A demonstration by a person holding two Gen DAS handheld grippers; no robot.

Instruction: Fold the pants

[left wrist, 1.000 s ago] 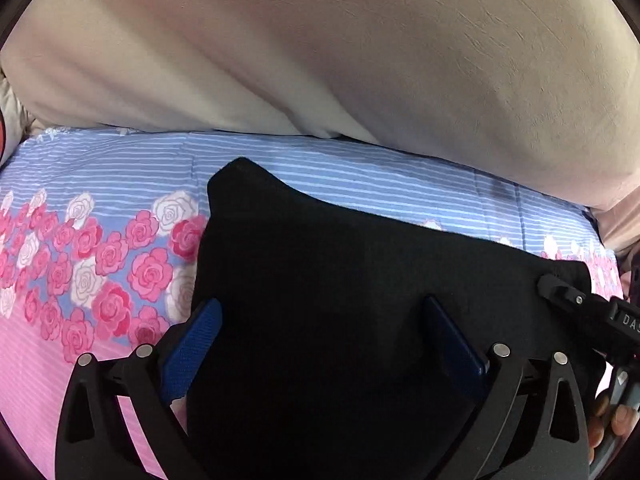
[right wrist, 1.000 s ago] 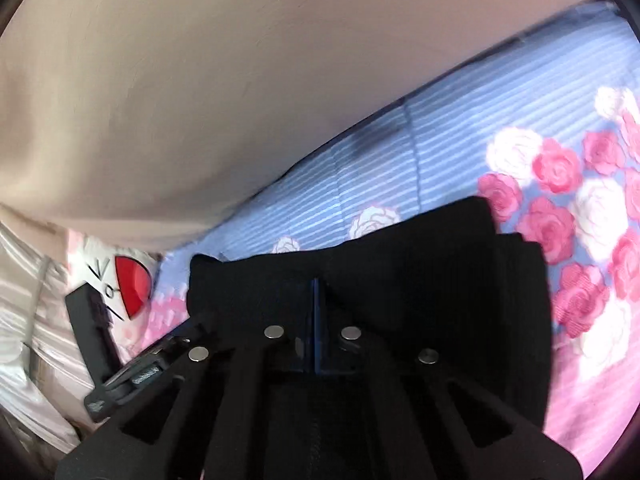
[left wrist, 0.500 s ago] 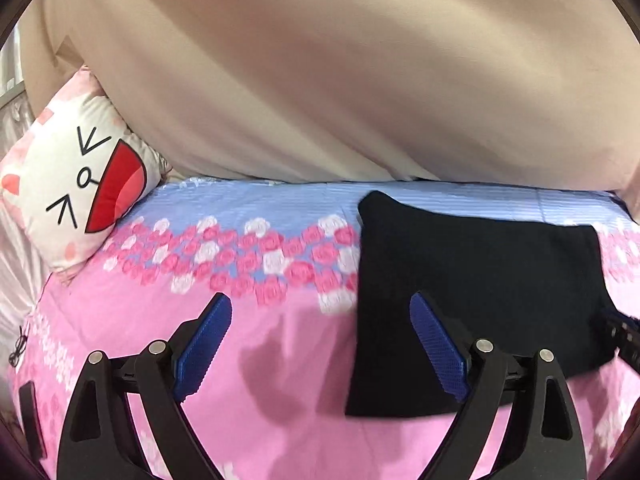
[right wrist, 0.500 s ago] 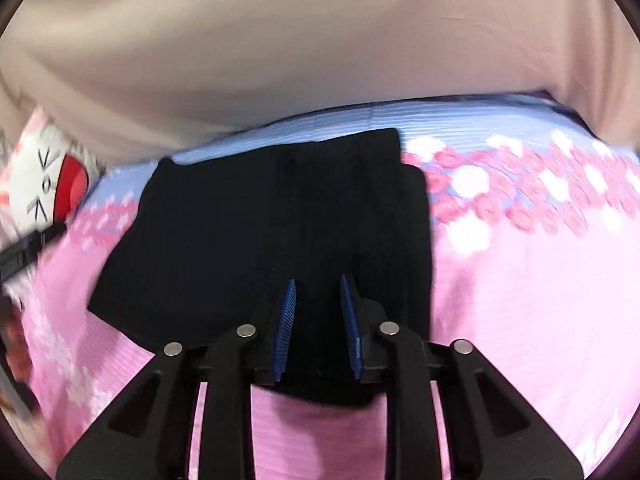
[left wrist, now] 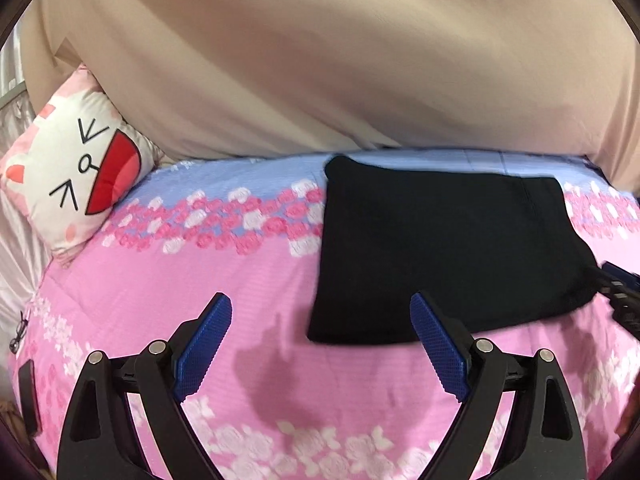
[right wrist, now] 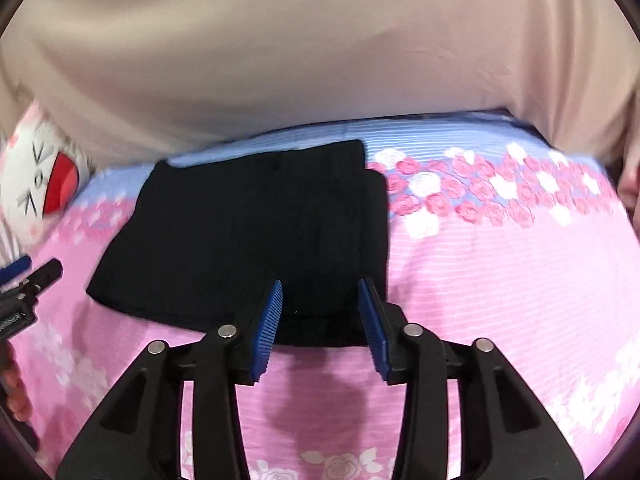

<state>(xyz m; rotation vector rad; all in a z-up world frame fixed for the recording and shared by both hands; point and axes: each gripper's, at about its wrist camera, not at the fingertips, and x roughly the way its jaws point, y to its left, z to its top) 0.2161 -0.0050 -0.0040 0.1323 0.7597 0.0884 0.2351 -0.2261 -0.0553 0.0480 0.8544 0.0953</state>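
Observation:
The black pants (left wrist: 444, 248) lie folded into a flat rectangle on the pink flowered bedspread (left wrist: 180, 280); they also show in the right wrist view (right wrist: 256, 236). My left gripper (left wrist: 320, 312) is open and empty, above the bedspread, near the pants' front left corner. My right gripper (right wrist: 320, 304) is open and empty, above the pants' front edge. Each gripper shows at the edge of the other's view: the right one (left wrist: 624, 300) and the left one (right wrist: 24, 288).
A white cat-face pillow (left wrist: 76, 172) lies at the left end of the bed. A beige curtain (left wrist: 320, 60) hangs behind the bed. The bedspread (right wrist: 500, 272) stretches to the right of the pants.
Both grippers have pulled back from the pants and up. The right gripper was shut on the pants and has let go and opened. The pants now lie flat.

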